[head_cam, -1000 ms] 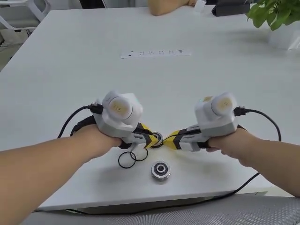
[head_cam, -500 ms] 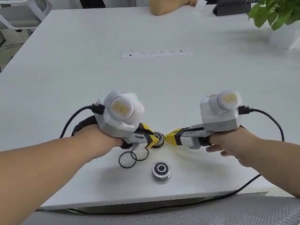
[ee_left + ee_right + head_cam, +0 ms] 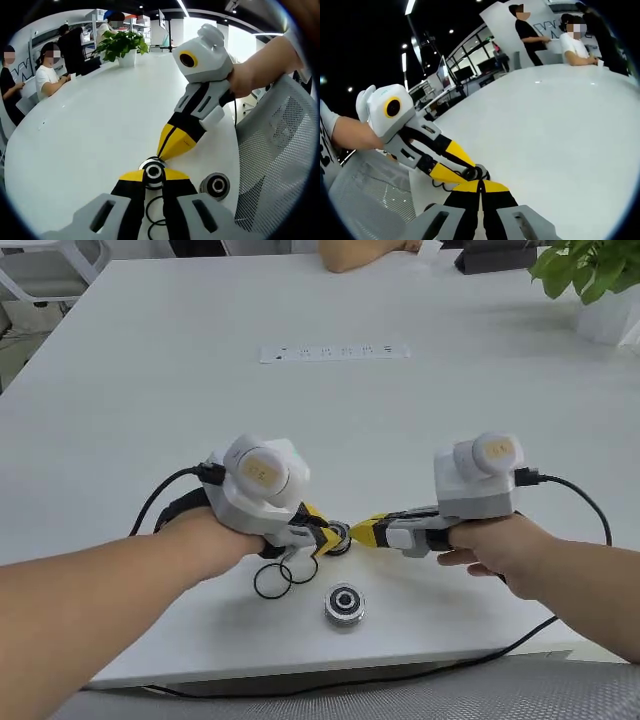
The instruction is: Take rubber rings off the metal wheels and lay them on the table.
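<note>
My left gripper is shut on a small metal wheel just above the table, and its own view shows the wheel clamped between the yellow tips. My right gripper comes in from the right, jaws shut, with its tip at the wheel's rim. In the right gripper view a black rubber ring bulges off the wheel toward my right gripper, pinched at the tips. A second wheel lies flat near the front edge. Two loose black rings lie under my left hand.
The white table's front edge is close below the second wheel. A white power strip lies mid-table, and a potted plant stands at the far right. Black cables trail from both grippers. People sit at the far side.
My right gripper and hand have drawn a little to the right, away from the wheel. The left gripper, its wheel, the loose rings and the second wheel have stayed put.
</note>
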A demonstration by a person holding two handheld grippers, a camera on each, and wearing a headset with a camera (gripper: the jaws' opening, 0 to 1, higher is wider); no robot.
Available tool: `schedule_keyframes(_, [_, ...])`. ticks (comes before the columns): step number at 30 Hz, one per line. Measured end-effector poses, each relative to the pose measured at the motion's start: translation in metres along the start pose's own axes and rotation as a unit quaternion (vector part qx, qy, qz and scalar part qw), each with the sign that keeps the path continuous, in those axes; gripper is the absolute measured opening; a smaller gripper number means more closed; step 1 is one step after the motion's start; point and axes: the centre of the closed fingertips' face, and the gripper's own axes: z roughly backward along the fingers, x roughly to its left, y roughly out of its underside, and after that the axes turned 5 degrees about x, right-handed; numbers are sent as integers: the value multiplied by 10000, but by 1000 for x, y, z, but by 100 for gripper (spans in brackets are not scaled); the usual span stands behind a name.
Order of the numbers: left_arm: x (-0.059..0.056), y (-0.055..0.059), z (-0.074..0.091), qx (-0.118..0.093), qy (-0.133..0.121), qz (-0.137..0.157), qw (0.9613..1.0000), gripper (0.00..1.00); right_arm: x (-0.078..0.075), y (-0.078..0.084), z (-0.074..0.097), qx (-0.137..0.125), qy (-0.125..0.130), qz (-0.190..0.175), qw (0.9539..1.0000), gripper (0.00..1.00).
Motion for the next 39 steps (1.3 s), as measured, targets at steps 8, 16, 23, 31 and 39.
schedule_keyframes(8, [0,0,0,0,-5,10,10000,6,2,-1,0,-22,-36,-40,10000,0])
schedule_keyframes(16, [0,0,0,3,-11,35,10000,6,6,-2,-1,-39,-107,-82,9999,0])
schedule_keyframes(23, [0,0,0,15,-1,22,10000,6,10,-3,-2,-56,-175,-105,9998,0])
schedule_keyframes(31, [0,0,0,13,7,11,10000,6,13,-4,-3,-84,-248,-146,9996,0])
schedule_keyframes(39, [-1,0,0,8,13,12,10000,6,19,-8,-3,-162,-374,-150,9991,0])
